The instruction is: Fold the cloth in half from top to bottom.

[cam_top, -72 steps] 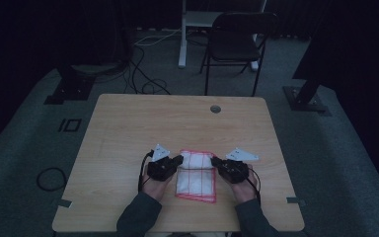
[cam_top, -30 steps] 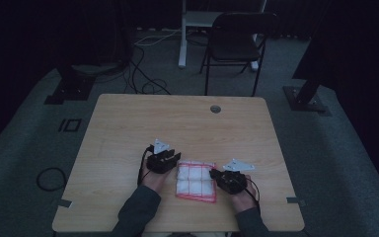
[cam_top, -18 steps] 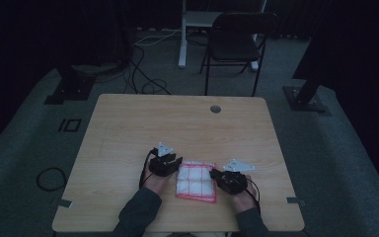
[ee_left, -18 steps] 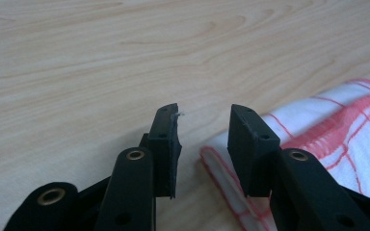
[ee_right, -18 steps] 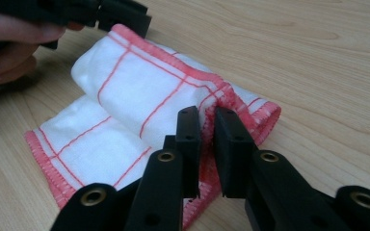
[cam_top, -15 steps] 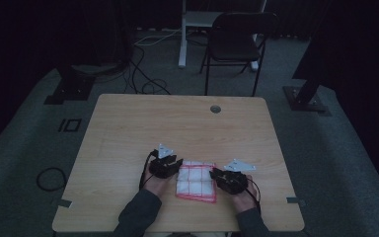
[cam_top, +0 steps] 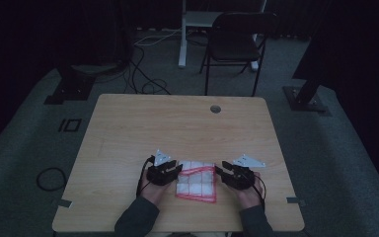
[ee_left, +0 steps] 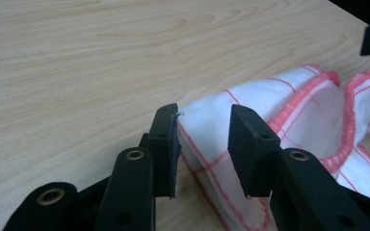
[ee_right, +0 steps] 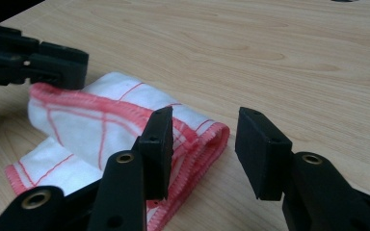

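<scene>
We note the red-checked cloth (cam_top: 196, 181) lying near the table's (cam_top: 128, 133) front edge, between both grippers, long axis running front to back. Left gripper (ee_left: 202, 139) stands half open astride a cloth corner, unclamped. Right gripper (ee_right: 204, 144) gapes, cloth edge beside its jaw, holding nothing.

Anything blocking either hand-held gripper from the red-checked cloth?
Nothing visible. The left hand-held gripper is open with the cloth edge between its jaws. The right hand-held gripper is open at the cloth's folded edge, only bare table beside it.

Dim studio, black curtains (cam_top: 39, 29), floor cables (cam_top: 143, 74)
</scene>
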### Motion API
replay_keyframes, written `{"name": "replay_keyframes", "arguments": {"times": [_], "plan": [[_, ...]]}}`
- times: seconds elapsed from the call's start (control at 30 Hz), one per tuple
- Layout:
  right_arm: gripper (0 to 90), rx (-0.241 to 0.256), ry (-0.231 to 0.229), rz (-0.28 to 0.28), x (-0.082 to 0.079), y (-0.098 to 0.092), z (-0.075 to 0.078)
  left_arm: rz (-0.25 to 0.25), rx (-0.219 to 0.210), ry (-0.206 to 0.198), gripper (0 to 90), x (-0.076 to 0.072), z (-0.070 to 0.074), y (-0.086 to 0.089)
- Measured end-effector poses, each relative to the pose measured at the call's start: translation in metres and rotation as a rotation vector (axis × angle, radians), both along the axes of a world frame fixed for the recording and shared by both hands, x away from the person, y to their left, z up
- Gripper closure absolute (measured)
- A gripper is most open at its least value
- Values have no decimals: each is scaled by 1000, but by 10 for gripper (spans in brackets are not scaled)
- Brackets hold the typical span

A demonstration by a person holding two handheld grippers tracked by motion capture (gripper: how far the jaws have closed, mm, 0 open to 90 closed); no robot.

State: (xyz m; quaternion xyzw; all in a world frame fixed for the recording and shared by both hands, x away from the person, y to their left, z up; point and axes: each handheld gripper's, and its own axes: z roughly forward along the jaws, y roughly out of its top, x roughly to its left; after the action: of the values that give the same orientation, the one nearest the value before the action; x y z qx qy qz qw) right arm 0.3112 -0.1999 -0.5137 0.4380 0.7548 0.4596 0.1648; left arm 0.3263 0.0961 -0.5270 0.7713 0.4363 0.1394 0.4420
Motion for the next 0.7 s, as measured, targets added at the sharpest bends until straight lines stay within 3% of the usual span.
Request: {"name": "replay_keyframes", "arguments": {"times": [0.3,0.7], "plan": [[576,-1,1,-3,1,1,0,-25,-14,-14,643,-16,1,2],[578,8,-4,-9,3,-1,2,-32,-22,-15,641,-27,-3,2]]}}
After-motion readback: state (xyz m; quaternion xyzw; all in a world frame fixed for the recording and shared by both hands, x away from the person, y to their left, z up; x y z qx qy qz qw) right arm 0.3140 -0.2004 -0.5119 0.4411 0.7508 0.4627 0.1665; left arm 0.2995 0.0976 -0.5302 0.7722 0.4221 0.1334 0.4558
